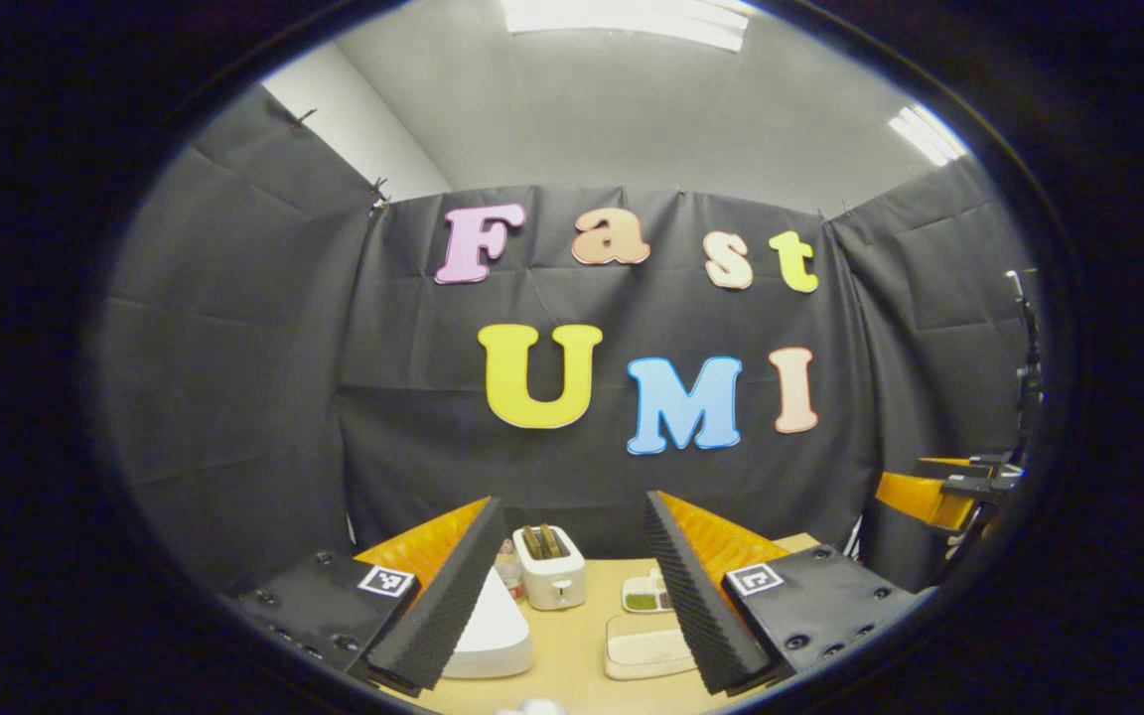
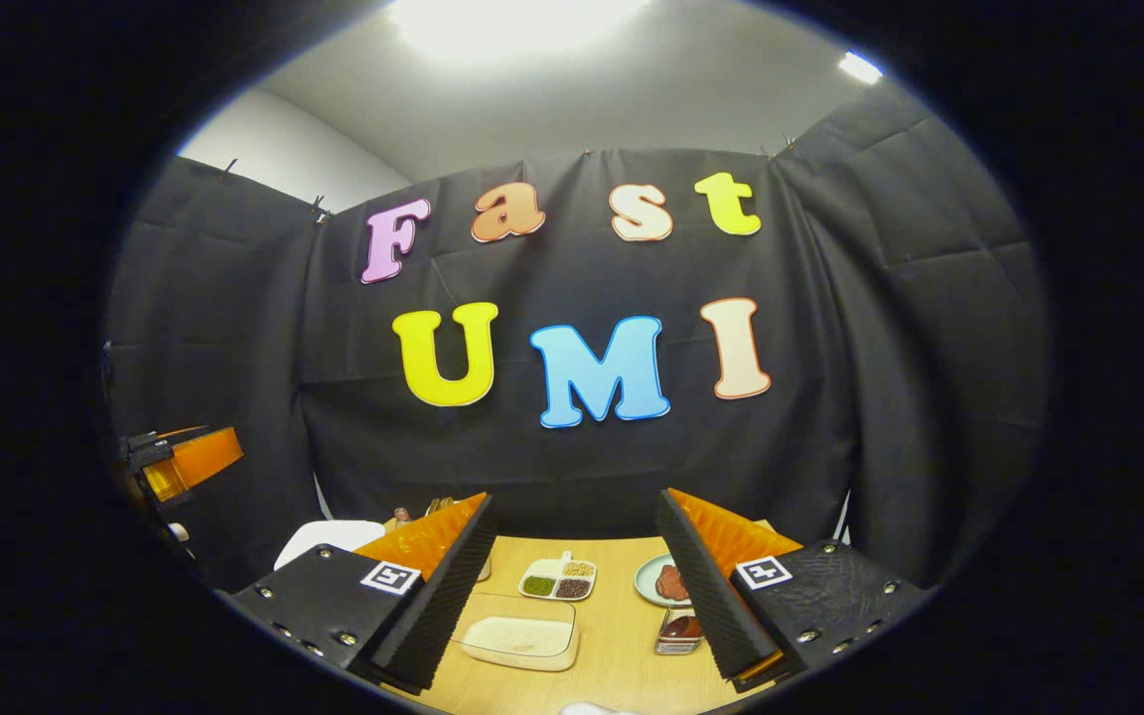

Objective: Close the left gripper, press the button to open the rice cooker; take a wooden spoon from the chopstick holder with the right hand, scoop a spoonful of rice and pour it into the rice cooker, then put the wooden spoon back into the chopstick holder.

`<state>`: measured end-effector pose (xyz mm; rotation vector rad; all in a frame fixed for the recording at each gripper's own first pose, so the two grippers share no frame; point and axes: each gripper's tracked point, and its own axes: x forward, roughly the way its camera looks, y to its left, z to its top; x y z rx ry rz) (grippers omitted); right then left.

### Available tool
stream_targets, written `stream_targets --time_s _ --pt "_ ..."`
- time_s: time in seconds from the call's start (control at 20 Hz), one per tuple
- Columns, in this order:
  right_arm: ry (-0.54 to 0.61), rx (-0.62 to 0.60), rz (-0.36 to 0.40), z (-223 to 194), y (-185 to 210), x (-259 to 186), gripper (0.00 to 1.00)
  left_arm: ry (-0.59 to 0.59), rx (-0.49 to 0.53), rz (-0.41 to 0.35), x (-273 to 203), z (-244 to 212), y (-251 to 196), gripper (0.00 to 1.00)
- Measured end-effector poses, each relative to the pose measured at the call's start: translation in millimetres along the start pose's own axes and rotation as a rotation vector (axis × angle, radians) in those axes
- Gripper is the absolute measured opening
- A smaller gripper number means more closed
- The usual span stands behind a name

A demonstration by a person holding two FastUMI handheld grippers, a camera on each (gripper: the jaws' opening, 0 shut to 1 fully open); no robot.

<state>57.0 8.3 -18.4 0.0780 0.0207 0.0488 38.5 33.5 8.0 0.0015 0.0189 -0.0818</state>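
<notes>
My left gripper is open and held above the wooden table, with nothing between its fingers. The white rice cooker sits low on the left, partly behind the left finger, and its lid looks down. A tray of white rice lies to its right. My right gripper is open too and holds nothing. Below it lies the clear rice tray. The rice cooker is at the left. Tips of utensils peek over the left finger; the holder is hidden.
A white toaster stands behind the cooker. A divided dish of grains sits mid-table, with a plate holding something reddish and a small dish to its right. Each gripper shows at the other view's edge.
</notes>
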Motion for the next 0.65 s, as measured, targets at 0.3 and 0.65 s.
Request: stream_targets --time_s 0.3,0.65 --pt "-0.048 -0.035 -0.033 17 0 -8 0.99 -0.003 -0.013 -0.014 -12 0 -2 0.98" --pt "-0.031 -0.029 -0.043 17 -1 -14 1.0 0.014 -0.066 -0.007 -12 -3 7 0.98"
